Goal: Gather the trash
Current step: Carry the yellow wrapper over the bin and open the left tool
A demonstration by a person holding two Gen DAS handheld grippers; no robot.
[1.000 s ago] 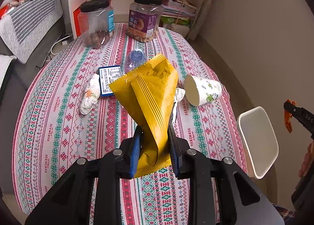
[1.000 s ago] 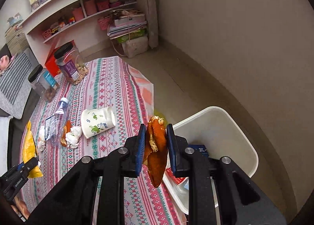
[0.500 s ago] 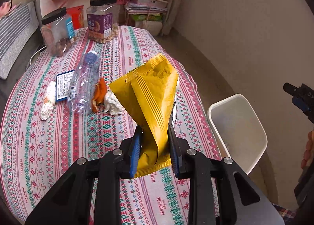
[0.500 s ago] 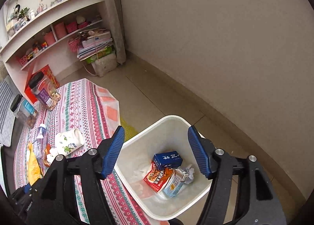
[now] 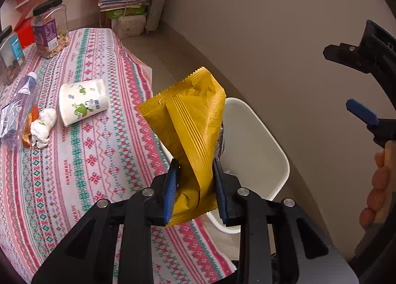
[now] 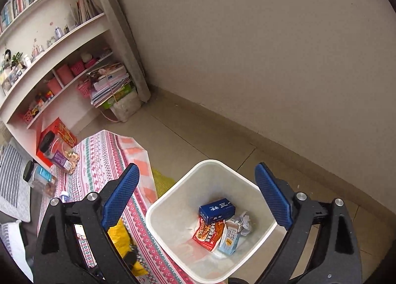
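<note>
The left gripper (image 5: 195, 186) pinches the lower end of a crinkled yellow snack wrapper (image 5: 190, 120) between its blue ribbed pads, holding it upright at the table's edge, in front of the white plastic trash bin (image 5: 250, 150). Only the left wrist view shows what lies on the patterned tablecloth (image 5: 99, 155): a tipped paper cup (image 5: 83, 104) printed with green figures, a crumpled white tissue (image 5: 43, 126), a clear plastic bottle (image 5: 19, 108), and lidded jars (image 5: 49, 27) farther back.

Only the right wrist view looks into the bin (image 6: 173, 212), a rounded-square tub holding a blue carton (image 6: 217, 211), a red food pouch (image 6: 208, 233), a pale milk box (image 6: 230, 239) and wadded paper (image 6: 243, 220). The right gripper (image 6: 196, 196) hangs above it, its jaws opening wide with nothing between them.
</note>
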